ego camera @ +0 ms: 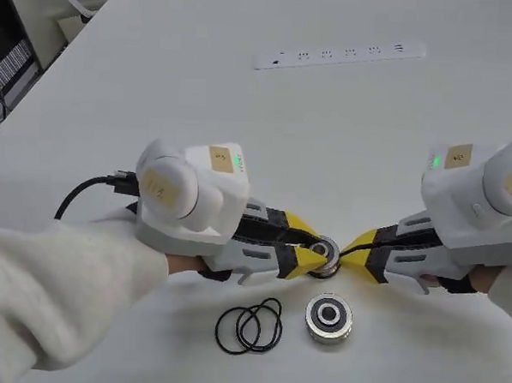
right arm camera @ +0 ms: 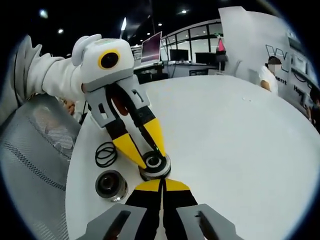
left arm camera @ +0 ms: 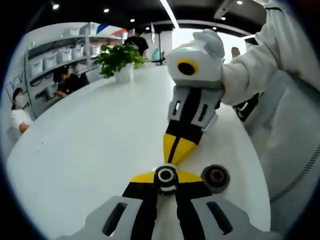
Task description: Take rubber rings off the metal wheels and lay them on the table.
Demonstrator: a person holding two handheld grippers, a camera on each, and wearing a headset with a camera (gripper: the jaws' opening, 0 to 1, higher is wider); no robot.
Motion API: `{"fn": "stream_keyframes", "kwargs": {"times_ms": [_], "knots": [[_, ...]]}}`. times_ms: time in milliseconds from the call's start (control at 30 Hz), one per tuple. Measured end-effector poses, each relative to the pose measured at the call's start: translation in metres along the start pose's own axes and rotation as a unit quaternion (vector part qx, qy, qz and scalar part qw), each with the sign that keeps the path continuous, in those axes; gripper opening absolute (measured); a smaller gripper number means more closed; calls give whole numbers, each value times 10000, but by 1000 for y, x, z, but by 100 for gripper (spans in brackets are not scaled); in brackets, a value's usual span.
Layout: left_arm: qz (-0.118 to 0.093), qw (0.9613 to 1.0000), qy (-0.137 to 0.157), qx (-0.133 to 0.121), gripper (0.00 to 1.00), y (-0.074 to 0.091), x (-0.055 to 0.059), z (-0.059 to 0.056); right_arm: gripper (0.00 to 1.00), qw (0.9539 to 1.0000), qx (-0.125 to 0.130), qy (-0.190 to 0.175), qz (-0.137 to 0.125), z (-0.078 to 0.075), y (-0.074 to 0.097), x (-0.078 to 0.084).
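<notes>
The left tool clamped a metal wheel while the right tool, jaws pinched shut, met its rim.

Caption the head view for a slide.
Left gripper clamps a metal wheel, the shut right gripper at its edge; loose rubber rings and a second wheel lie on the table.

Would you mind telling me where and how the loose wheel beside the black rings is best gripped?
Grip the loose wheel across its outer metal rim, on two opposite sides. It lies flat, bore up, so coming down from above probably suits best. Pick sides that do not face the rubber rings, which lie close beside it.
</notes>
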State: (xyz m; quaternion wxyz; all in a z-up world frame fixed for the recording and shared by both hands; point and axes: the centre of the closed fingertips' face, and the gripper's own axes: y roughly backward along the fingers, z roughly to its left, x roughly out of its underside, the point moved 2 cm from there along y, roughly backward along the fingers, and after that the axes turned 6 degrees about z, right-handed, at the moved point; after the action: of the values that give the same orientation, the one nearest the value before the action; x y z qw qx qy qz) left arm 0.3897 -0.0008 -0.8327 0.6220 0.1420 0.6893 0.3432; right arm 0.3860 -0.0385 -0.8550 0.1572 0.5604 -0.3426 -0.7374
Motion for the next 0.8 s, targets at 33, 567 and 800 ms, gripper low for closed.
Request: {"fn": "stream_keyframes", "kwargs": {"times_ms": [33,567,800], "knots": [[-3,10000,-4,-6,13,0,0,0,0,10000,23,-27,-10,0,0,0],[-26,9999,-114,-40,13,-5,2,2,0,9707,-459,-2172,-922,-5,12,-11],[34,9995,-304,-5,12,-5,3,0,0,9662,-522,-2349,-926,-1,13,-13]]}}
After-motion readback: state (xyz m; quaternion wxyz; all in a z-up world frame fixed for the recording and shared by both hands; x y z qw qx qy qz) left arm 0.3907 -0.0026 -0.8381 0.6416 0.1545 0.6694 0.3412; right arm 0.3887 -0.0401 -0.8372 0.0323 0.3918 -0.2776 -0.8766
